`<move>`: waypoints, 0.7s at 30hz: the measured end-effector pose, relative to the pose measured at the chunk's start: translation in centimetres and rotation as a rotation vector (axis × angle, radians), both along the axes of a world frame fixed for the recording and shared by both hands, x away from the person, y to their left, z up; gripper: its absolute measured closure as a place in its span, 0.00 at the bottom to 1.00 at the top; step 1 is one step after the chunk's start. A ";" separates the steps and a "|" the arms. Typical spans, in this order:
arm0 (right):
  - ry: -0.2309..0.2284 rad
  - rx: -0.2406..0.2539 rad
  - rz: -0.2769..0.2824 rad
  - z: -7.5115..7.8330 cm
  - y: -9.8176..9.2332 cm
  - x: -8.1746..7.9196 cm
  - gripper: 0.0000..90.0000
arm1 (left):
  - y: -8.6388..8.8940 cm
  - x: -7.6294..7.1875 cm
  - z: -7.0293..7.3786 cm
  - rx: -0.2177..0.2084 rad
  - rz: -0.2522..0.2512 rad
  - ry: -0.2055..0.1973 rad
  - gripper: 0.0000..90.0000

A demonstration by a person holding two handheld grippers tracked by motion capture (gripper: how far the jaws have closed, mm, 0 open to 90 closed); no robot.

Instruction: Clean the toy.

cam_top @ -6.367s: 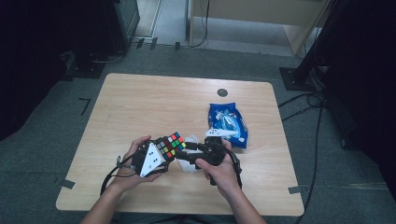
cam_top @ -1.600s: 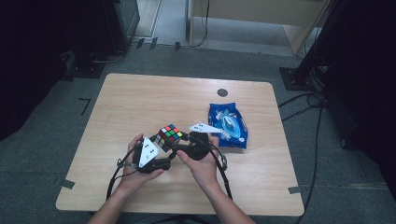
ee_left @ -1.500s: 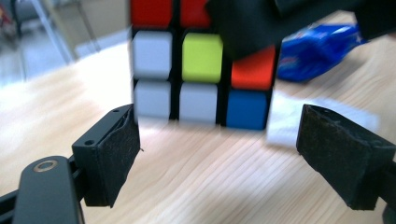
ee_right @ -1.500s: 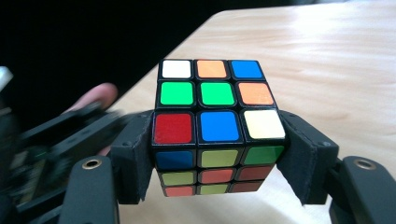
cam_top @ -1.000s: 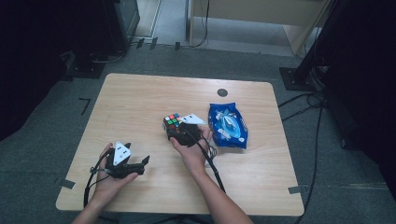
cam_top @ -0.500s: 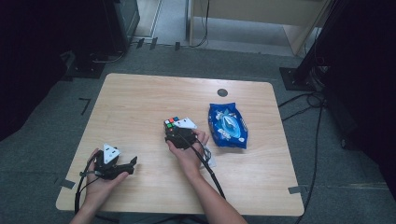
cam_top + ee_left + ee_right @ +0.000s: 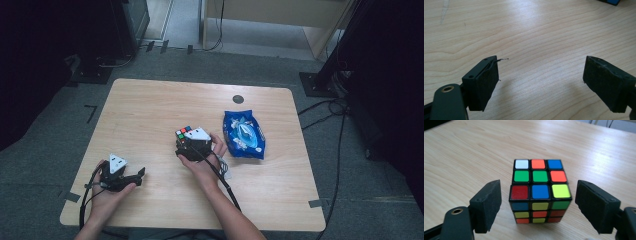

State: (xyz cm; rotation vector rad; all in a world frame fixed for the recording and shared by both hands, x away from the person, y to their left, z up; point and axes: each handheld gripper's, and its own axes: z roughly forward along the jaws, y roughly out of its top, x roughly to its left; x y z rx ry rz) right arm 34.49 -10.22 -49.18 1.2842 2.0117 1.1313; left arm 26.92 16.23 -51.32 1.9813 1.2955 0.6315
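Note:
A scrambled colour cube (image 7: 539, 185) stands on the wooden table (image 7: 150, 105) near its middle, also seen in the high view as the cube (image 7: 184, 133). My right gripper (image 7: 539, 205) straddles it, and its jaws have just been opening. A gap shows on each side, so the pads do not press on the cube. In the high view the right gripper (image 7: 186, 139) points away from the person. My left gripper (image 7: 140, 176) rests low at the front left, far from the cube. The left gripper (image 7: 541, 85) is open over bare wood.
A blue packet (image 7: 243, 134) lies to the right of the cube, and its corner (image 7: 610, 1) shows far off in the left gripper view. A small black disc (image 7: 238, 99) sits near the far edge. Black cables trail from both grippers toward the front edge.
The left gripper has let go of the cube and drawn back to the front left. The right gripper has carried the cube a little farther out, and its jaws have spread off it.

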 end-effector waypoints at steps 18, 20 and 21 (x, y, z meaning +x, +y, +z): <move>-0.037 0.019 0.046 5.4 -10.6 -6.5 0.19 | -0.4 0.0 0.6 0.052 0.012 0.001 0.15; -0.044 0.016 0.035 5.4 -12.3 -7.3 0.19 | -0.1 -0.3 0.9 0.055 0.018 -0.003 0.15; -0.047 0.013 0.024 5.3 -13.2 -7.7 0.19 | -0.1 -0.3 0.9 0.055 0.018 -0.003 0.15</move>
